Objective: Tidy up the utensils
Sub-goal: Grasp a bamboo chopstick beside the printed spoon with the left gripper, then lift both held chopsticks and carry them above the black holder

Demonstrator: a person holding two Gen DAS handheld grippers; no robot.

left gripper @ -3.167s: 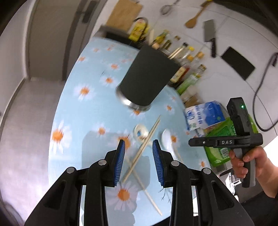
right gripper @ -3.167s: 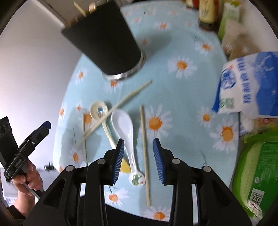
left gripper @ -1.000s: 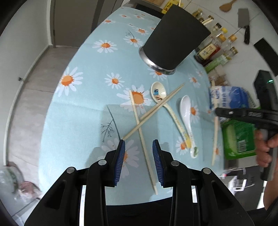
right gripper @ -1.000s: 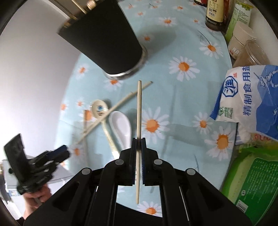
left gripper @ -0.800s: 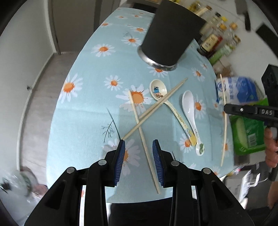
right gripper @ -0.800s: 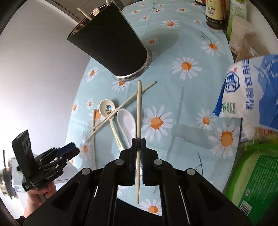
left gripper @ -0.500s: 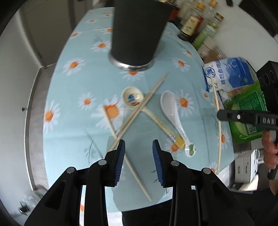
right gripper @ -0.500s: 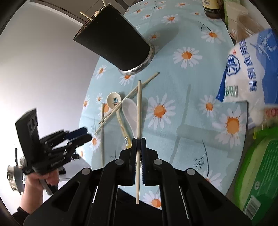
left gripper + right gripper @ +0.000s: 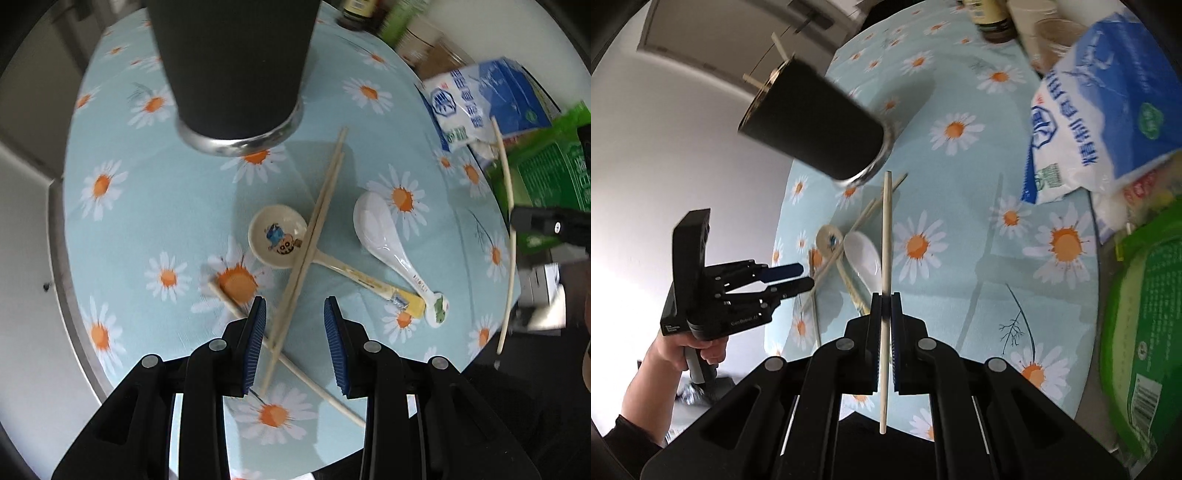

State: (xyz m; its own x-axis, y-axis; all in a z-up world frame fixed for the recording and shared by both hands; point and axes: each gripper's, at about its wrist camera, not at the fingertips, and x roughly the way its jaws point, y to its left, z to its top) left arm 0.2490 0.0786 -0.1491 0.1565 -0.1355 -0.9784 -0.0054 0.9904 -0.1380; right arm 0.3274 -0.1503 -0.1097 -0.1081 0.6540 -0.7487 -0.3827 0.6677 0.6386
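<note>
We held one chopstick (image 9: 885, 258) clamped in our right claw (image 9: 885, 334) above the desk (image 9: 979, 280); our left claw (image 9: 294, 334) hung part-open, empty, over the crossed chopsticks (image 9: 310, 243) beside two spoons (image 9: 384, 236).

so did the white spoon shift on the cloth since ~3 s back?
No. The white spoon lies right of the cartoon spoon, same daisy beside its bowl.

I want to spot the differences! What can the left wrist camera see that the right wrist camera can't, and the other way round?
Only the left wrist view shows the yellow end of the cartoon spoon handle. Only the right wrist view shows the sticks poking from the black cup top, and a hand holding the left gripper. Both show the daisy tablecloth, the white spoon and the held chopstick.
</note>
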